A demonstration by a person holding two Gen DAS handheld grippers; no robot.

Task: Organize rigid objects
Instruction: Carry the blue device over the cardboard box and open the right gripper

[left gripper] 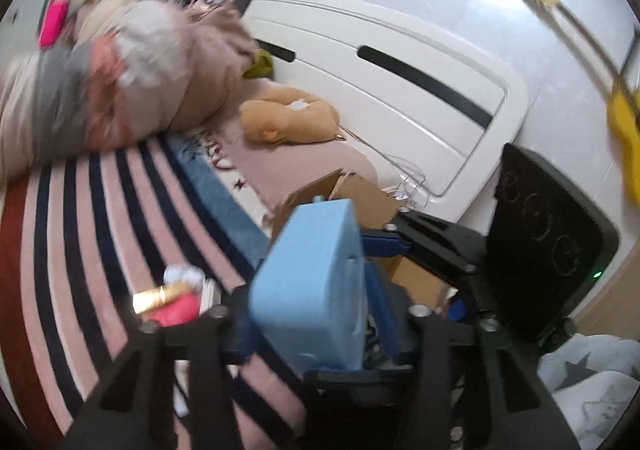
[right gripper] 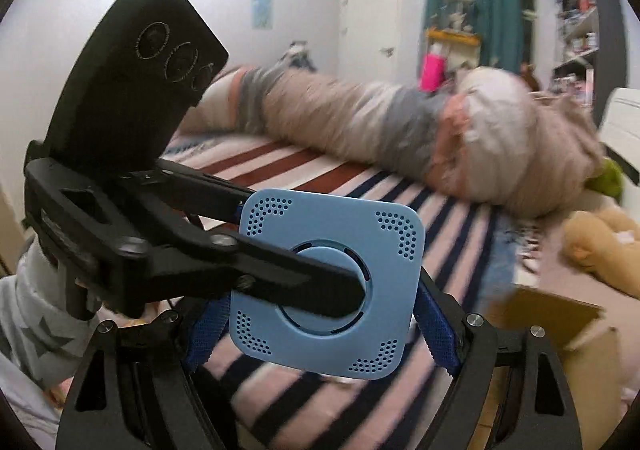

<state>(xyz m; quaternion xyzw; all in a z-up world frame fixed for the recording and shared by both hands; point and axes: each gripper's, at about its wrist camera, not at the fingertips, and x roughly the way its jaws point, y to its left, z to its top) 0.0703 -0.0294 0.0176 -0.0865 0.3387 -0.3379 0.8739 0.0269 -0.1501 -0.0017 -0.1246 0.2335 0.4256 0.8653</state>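
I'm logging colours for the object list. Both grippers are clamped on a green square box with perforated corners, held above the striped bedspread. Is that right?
Not quite: the box is light blue, not green, as the right wrist view shows. The rest stands: the left gripper and right gripper both clamp it above the striped bedspread.

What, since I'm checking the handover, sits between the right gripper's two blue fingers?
The light blue square plastic box with perforated corners sits there, in the right wrist view; the left gripper clamps across its face.
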